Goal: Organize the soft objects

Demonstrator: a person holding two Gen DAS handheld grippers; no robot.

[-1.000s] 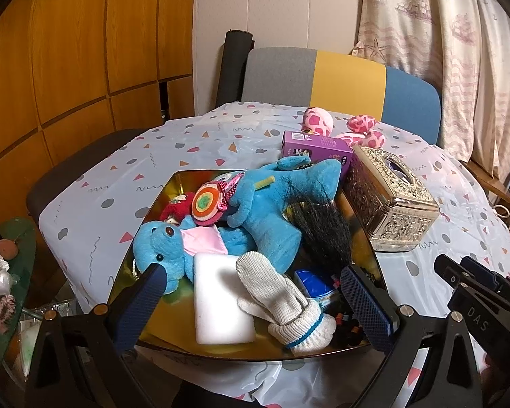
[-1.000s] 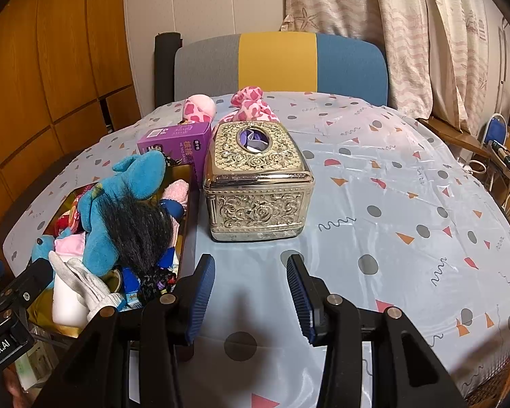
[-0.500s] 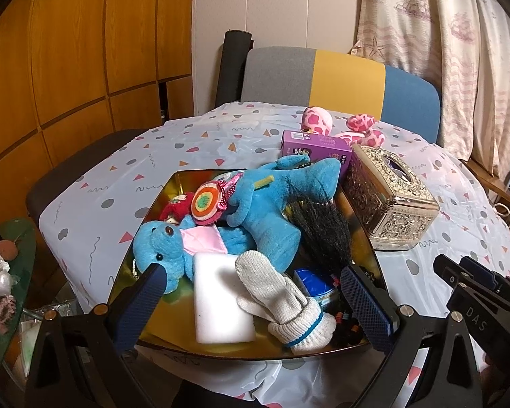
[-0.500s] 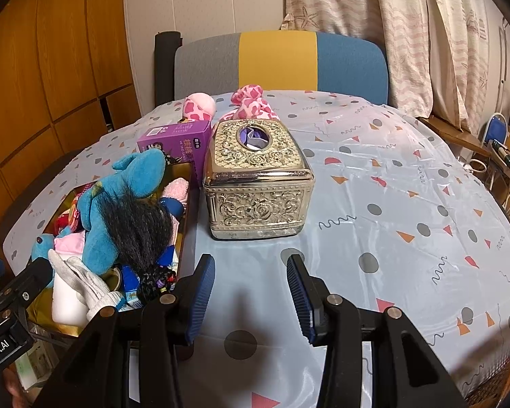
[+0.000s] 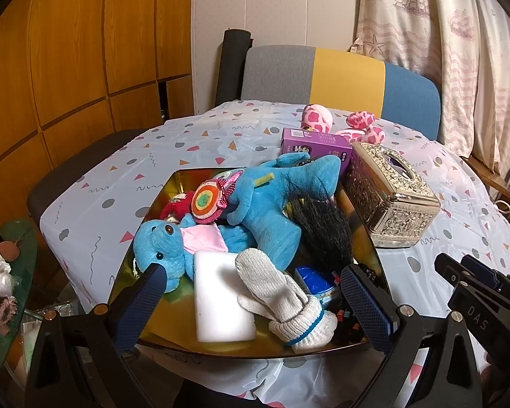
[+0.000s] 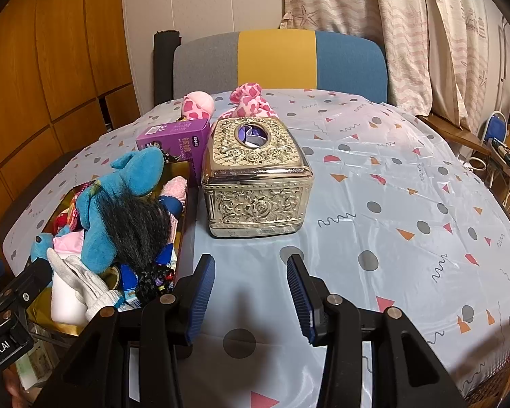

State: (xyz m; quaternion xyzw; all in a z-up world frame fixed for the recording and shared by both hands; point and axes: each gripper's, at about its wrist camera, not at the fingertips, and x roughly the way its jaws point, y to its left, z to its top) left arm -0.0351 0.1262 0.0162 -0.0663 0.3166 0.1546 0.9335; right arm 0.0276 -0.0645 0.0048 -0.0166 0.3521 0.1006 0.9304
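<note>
Both grippers hover spread and empty.
Left gripper [image 5: 255,292] over the tray [image 5: 173,183] of soft toys [image 5: 272,210]; right gripper [image 6: 251,292] above bare tablecloth [image 6: 391,204]; something dark, perhaps hair, tops the pile.

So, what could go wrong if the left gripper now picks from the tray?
The gold tray overhangs the table edge, so pressing down may tip it. The white glove lies on the white block, so the open left gripper may catch both. Black hair could snag.
</note>
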